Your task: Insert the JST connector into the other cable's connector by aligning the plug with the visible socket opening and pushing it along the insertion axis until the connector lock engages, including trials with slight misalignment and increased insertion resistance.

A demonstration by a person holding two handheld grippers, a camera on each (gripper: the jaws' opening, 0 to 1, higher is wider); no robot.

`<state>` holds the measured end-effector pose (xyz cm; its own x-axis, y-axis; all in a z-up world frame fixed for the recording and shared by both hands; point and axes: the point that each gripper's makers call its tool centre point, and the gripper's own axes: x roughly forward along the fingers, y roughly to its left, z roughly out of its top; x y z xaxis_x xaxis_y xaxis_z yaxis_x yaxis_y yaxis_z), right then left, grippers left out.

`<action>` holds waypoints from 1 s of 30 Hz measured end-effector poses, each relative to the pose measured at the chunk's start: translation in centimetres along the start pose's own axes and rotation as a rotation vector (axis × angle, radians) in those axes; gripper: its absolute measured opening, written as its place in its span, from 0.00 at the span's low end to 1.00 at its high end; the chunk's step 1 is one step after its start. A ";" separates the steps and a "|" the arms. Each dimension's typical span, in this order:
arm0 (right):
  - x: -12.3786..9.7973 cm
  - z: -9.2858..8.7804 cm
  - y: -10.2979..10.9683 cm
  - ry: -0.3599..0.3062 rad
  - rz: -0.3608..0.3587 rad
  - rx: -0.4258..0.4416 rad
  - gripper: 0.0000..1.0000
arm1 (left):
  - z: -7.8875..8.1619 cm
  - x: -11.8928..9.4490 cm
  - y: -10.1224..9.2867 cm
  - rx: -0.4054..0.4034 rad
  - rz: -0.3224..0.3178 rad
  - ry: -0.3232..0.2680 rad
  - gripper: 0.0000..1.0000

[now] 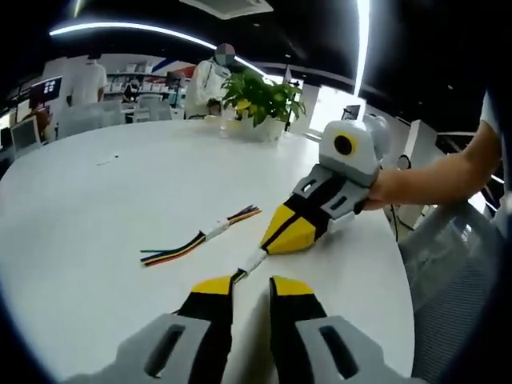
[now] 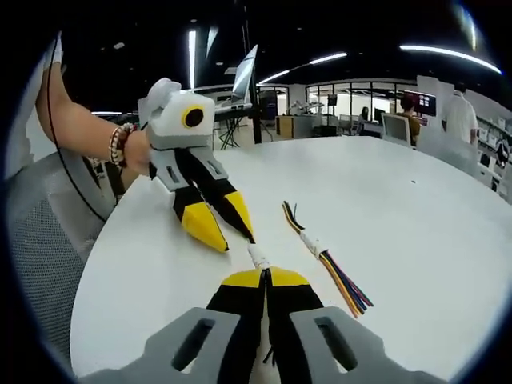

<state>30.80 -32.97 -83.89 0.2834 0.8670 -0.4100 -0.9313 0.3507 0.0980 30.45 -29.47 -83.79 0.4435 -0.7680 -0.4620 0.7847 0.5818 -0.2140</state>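
A white JST connector (image 1: 254, 260) (image 2: 258, 256) sticks out from the tips of my right gripper (image 2: 266, 278), which is shut on it; dark wires trail back under its jaws. In the left gripper view the right gripper (image 1: 268, 244) comes in from the right, held by a hand. My left gripper (image 1: 252, 286) has its jaws apart, and the connector's end lies just beyond its left jaw tip. The right gripper view shows the left gripper (image 2: 232, 236) with spread fingers. A second cable (image 1: 200, 240) (image 2: 324, 256) with multi-coloured wires and a white connector lies loose on the white table (image 1: 96, 224).
The round table's edge curves past a grey mesh chair (image 1: 456, 264) (image 2: 40, 240). A potted plant (image 1: 260, 100) stands at the table's far side. People stand among desks in the background. Bare tabletop (image 2: 416, 208) stretches beyond the loose cable.
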 end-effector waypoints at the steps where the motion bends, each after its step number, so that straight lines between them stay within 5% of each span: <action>1: -0.1 0.1 -0.2 -0.007 -0.005 0.010 0.00 | 0.0 -0.2 0.1 0.000 0.003 0.001 0.11; 11: -2.7 2.0 -2.2 -0.068 -0.078 0.052 0.00 | -0.2 -3.1 0.5 -0.006 0.021 -0.003 0.12; 21: -6.3 5.5 -3.0 -0.139 -0.153 0.068 0.06 | 3.0 -6.9 0.9 -0.030 0.086 -0.099 0.23; 30: -10.0 7.5 -1.5 -0.144 -0.196 0.094 0.21 | 4.5 -11.2 -2.3 -0.067 0.090 -0.150 0.43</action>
<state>31.07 -39.55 -73.16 0.4921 0.8182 -0.2972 -0.8320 0.5425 0.1159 25.63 -23.44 -74.20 0.5743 -0.7401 -0.3498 0.7105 0.6630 -0.2361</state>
